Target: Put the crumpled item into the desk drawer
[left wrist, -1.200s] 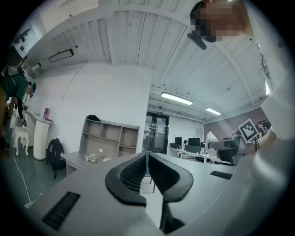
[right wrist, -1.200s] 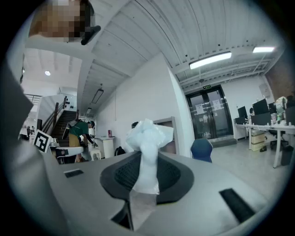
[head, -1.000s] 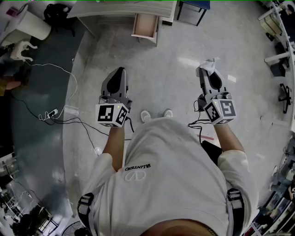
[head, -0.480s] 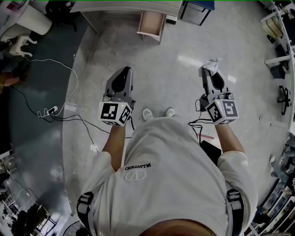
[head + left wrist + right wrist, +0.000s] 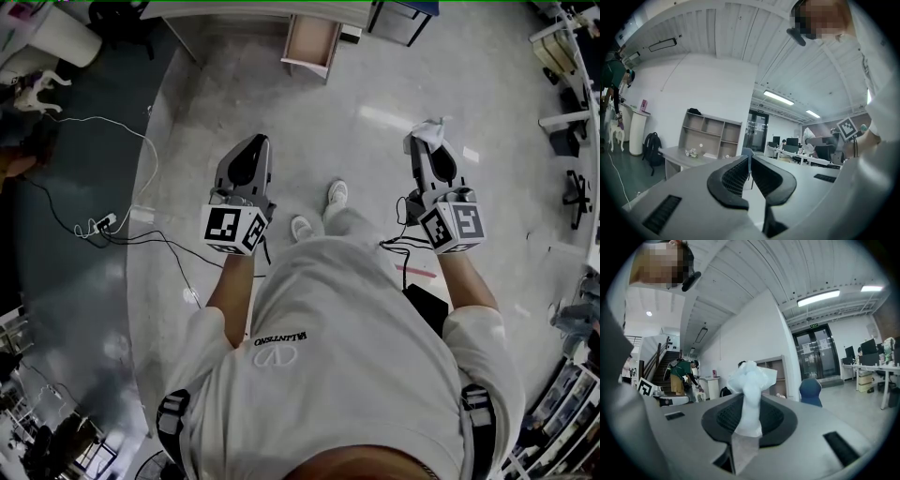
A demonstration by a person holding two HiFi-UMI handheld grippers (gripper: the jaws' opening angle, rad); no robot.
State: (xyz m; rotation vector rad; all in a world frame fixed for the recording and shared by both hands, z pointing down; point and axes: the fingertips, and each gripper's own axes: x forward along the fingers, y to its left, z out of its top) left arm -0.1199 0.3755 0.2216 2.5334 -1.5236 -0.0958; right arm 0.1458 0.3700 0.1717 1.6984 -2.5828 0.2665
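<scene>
Left tool: held out over the floor ahead of the person's left arm. In the left gripper view its jaws are seen pressed together at the tips, with nothing between them.

Right tool: held out on the person's right side, well apart from the left tool. Its jaws are clenched on the crumpled item.

Crumpled item: a thin, white, tissue-like sheet. It is pinched between the pads of the right tool. The bunched end is seen standing out past the jaw tips, and a flatter tail is seen trailing back between the jaws toward the camera. It is carried in the air and is touched by nothing else.

Desk drawer: pulled open below the edge of the tabletop, at the top of the head view. Its pale interior is exposed. It is well apart from both tools, somewhat nearer the left one.

Person: standing, seen from above in a white shirt, with white shoes on the floor between the two tools; one shoe is set ahead of the other.

Floor: pale and glossy. Dark cables are laid across it to the person's left.

Surroundings: a shelf unit is seen beyond the tabletop in the left gripper view, and a blue chair in the right gripper view.
</scene>
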